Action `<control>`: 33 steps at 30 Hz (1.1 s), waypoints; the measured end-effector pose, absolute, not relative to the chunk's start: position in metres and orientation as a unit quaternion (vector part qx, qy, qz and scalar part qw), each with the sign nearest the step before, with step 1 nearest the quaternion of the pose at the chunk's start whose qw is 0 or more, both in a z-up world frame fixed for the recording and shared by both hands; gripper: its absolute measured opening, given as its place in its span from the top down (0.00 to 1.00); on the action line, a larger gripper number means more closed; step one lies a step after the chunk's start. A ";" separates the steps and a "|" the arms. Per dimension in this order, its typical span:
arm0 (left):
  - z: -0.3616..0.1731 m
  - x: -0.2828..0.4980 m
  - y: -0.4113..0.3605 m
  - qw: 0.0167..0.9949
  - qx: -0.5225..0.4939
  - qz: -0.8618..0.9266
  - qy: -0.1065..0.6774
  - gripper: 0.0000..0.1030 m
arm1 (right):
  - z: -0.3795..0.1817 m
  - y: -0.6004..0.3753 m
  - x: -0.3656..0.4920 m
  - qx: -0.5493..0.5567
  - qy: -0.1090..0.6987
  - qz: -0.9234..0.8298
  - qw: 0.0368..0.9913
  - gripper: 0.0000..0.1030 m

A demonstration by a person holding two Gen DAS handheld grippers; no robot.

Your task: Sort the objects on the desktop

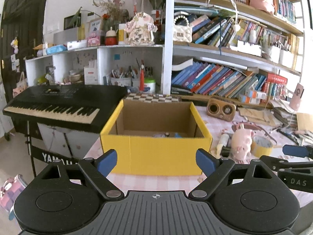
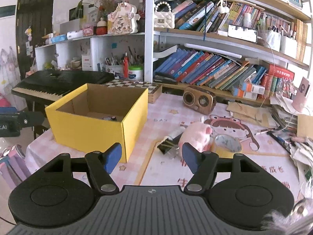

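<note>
A yellow cardboard box [image 1: 156, 152] [image 2: 88, 131] stands open on the pink desk cloth with a few small items at its bottom. My left gripper [image 1: 156, 161] is open and empty just in front of the box. My right gripper [image 2: 151, 157] is open and empty, to the right of the box. Beyond it lie a pink plush pig [image 2: 196, 135] [image 1: 241, 142], a roll of tape [image 2: 228, 143] [image 1: 261, 145], a black binder clip [image 2: 166, 145] and a white tube [image 2: 176, 132]. The right gripper also shows in the left wrist view [image 1: 295, 152].
A wooden retro speaker [image 2: 199, 99] and a chessboard box [image 2: 135, 86] stand behind. Paper and book piles [image 2: 283, 113] crowd the right edge. A black keyboard [image 1: 54, 105] sits left of the desk. Bookshelves [image 1: 225, 78] rise at the back.
</note>
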State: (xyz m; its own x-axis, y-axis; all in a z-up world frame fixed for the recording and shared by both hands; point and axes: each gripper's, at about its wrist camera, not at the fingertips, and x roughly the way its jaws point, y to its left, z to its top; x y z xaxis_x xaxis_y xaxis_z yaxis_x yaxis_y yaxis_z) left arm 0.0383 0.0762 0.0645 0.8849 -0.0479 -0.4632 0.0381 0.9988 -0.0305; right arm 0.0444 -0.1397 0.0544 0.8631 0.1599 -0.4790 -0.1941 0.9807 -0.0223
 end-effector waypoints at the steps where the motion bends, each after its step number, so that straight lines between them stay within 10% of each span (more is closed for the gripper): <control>1: 0.063 0.036 0.076 0.970 -0.010 -0.022 0.241 0.13 | 0.052 -0.138 0.041 -0.037 0.247 0.091 0.964 0.36; 33: 0.023 -0.006 0.047 0.955 0.014 -0.058 0.292 0.13 | 0.012 -0.117 -0.011 -0.060 0.303 0.102 0.946 0.22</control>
